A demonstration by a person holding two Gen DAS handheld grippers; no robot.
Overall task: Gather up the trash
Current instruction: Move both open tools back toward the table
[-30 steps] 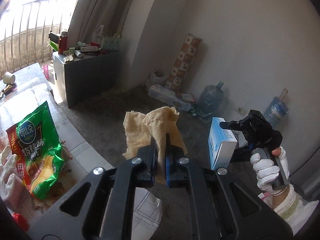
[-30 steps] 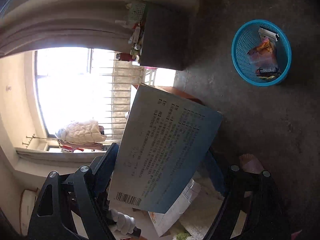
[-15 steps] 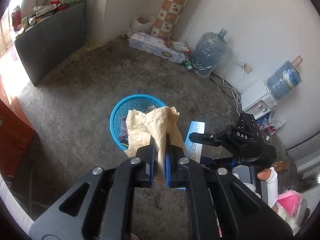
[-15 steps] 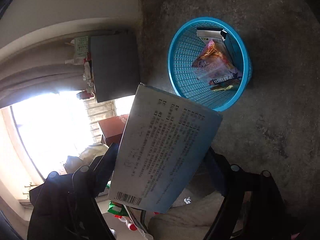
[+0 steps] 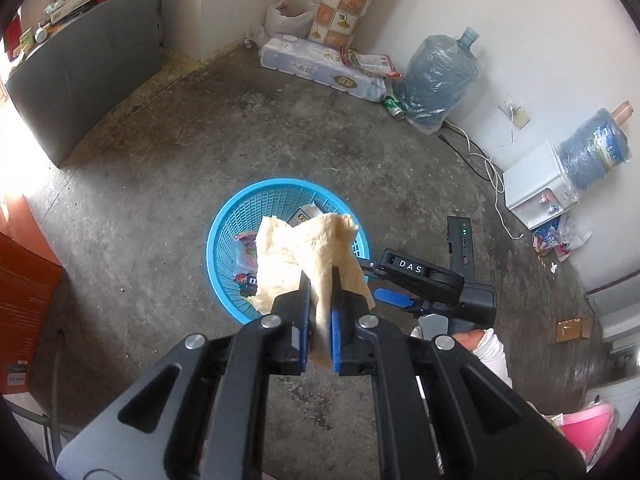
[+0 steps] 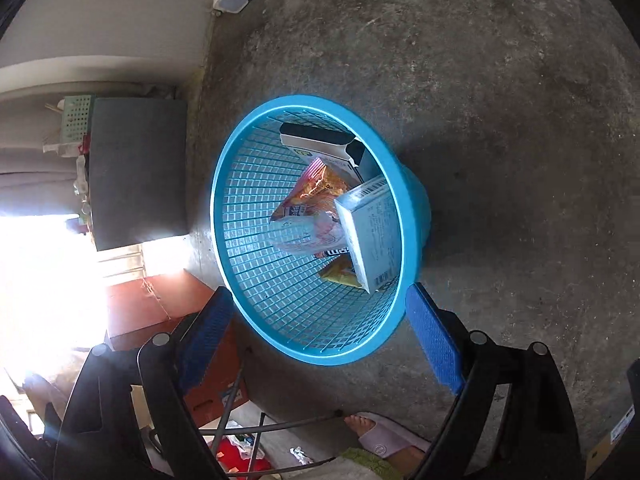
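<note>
Fingers (image 5: 316, 312) of left gripper pinching yellow cloth (image 5: 308, 252) over blue basket (image 5: 224, 216), middle of frame. Right fingers (image 6: 432, 340) just spread wide, empty. Box (image 6: 372, 236) dropped in basket. Cloth left to drop.

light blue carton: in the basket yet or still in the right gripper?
In. The light blue carton lies inside the blue basket against its wall, on snack wrappers. The right gripper is open, nothing between its pads.

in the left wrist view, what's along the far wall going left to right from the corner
white plastic bag → patterned roll → pack of toilet rolls → green can → big water bottle in plastic wrap → wall socket → white dispenser → blue bottle on top of it
</note>
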